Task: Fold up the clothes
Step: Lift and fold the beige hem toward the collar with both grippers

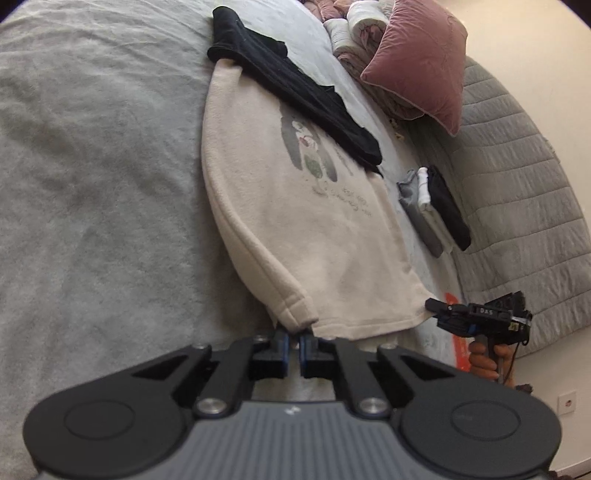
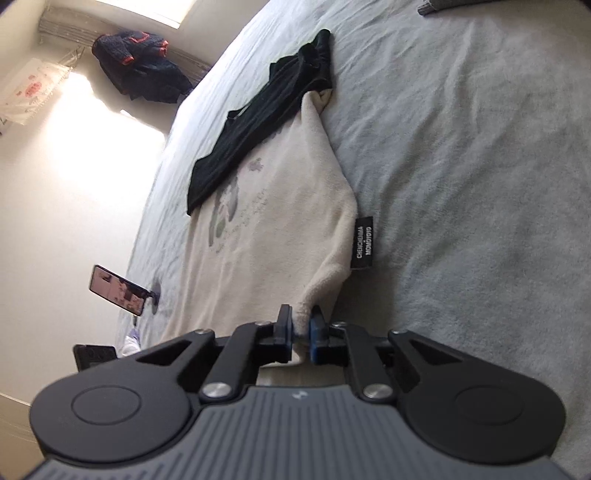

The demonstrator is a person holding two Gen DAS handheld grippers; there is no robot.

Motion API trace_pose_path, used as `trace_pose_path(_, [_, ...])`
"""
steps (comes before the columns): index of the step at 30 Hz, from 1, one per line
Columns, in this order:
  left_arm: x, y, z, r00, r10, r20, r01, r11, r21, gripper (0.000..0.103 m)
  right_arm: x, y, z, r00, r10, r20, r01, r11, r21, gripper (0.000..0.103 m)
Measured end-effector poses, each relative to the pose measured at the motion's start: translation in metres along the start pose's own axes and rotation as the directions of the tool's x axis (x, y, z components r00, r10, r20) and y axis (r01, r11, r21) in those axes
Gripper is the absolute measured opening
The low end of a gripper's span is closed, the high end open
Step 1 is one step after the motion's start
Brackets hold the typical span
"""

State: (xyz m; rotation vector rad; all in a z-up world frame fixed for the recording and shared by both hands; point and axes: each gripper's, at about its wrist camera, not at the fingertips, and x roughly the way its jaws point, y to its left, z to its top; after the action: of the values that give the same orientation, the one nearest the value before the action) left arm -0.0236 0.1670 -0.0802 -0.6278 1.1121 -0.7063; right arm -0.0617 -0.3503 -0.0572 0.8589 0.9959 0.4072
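Observation:
A cream sweatshirt with a printed figure lies flat on the grey bed cover. A black garment is draped across its far end. My left gripper is shut on the near hem corner of the sweatshirt. In the left wrist view, my right gripper, held by a hand, pinches the other hem corner at the right. In the right wrist view, the right gripper is shut on a bunched edge of the cream sweatshirt, beside its black label. The black garment lies beyond.
A pink cushion and rolled blankets sit at the head of the bed. A small stack of folded clothes lies by the grey quilted panel. A phone on a stand is at the bed's edge, and a dark jacket hangs by the window.

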Motion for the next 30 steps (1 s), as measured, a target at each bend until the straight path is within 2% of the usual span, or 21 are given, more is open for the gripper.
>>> trace_pose_path(3, [-0.005, 0.001, 0.007, 0.994, -0.083, 0.067, 0.088, 0.994, -0.061, 0.005, 0.001, 0.007, 0.009, 0.999, 0.021, 0.028, -0.021, 0.999, 0.033, 0.012])
trace_pose_path(6, [-0.011, 0.003, 0.02, 0.98, -0.103, 0.169, 0.126, 0.984, -0.129, 0.005, 0.003, 0.013, 0.02, 0.998, 0.01, 0.063, -0.014, 0.998, 0.064, 0.012])
trace_pose_path(9, [-0.014, 0.005, 0.035, 0.968, -0.061, 0.243, 0.108, 0.977, -0.184, 0.005, 0.008, 0.019, 0.033, 0.995, -0.017, 0.098, 0.008, 0.996, 0.089, 0.012])
trace_pose_path(14, [-0.004, 0.002, 0.061, 0.953, 0.061, 0.298, 0.016, 0.968, -0.25, 0.005, 0.023, 0.023, 0.059, 0.985, -0.062, 0.164, 0.041, 0.99, 0.132, 0.012])
trace_pose_path(18, [0.006, 0.008, 0.079, 0.926, 0.148, 0.348, -0.042, 0.955, -0.294, 0.005, 0.037, 0.015, 0.075, 0.972, -0.085, 0.22, 0.05, 0.986, 0.161, 0.012])
trace_pose_path(22, [0.021, 0.021, 0.087, 0.906, 0.184, 0.38, -0.058, 0.946, -0.318, 0.005, 0.051, -0.003, 0.085, 0.964, -0.087, 0.251, 0.031, 0.975, 0.219, 0.013])
trace_pose_path(24, [0.027, 0.025, 0.093, 0.903, 0.193, 0.385, -0.051, 0.935, -0.35, 0.007, 0.054, -0.007, 0.09, 0.962, -0.093, 0.256, 0.03, 0.971, 0.238, 0.014])
trace_pose_path(25, [0.029, 0.026, 0.096, 0.905, 0.179, 0.385, -0.034, 0.935, -0.354, 0.008, 0.054, -0.006, 0.093, 0.961, -0.088, 0.262, 0.025, 0.971, 0.237, 0.016])
trace_pose_path(27, [0.028, 0.023, 0.102, 0.904, 0.156, 0.398, -0.011, 0.939, -0.344, 0.022, 0.05, -0.002, 0.097, 0.958, -0.066, 0.279, 0.003, 0.975, 0.22, 0.019])
trace_pose_path(28, [0.026, 0.019, 0.104, 0.898, 0.161, 0.409, -0.017, 0.943, -0.333, 0.027, 0.047, 0.0, 0.098, 0.954, -0.062, 0.295, -0.002, 0.978, 0.211, 0.026])
trace_pose_path(29, [0.023, 0.015, 0.105, 0.89, 0.168, 0.423, -0.028, 0.948, -0.316, 0.035, 0.044, 0.002, 0.098, 0.949, -0.057, 0.31, -0.007, 0.98, 0.201, 0.038])
trace_pose_path(30, [0.021, 0.011, 0.106, 0.883, 0.179, 0.435, -0.046, 0.953, -0.299, 0.039, 0.04, 0.004, 0.098, 0.942, -0.061, 0.33, -0.003, 0.982, 0.19, 0.043])
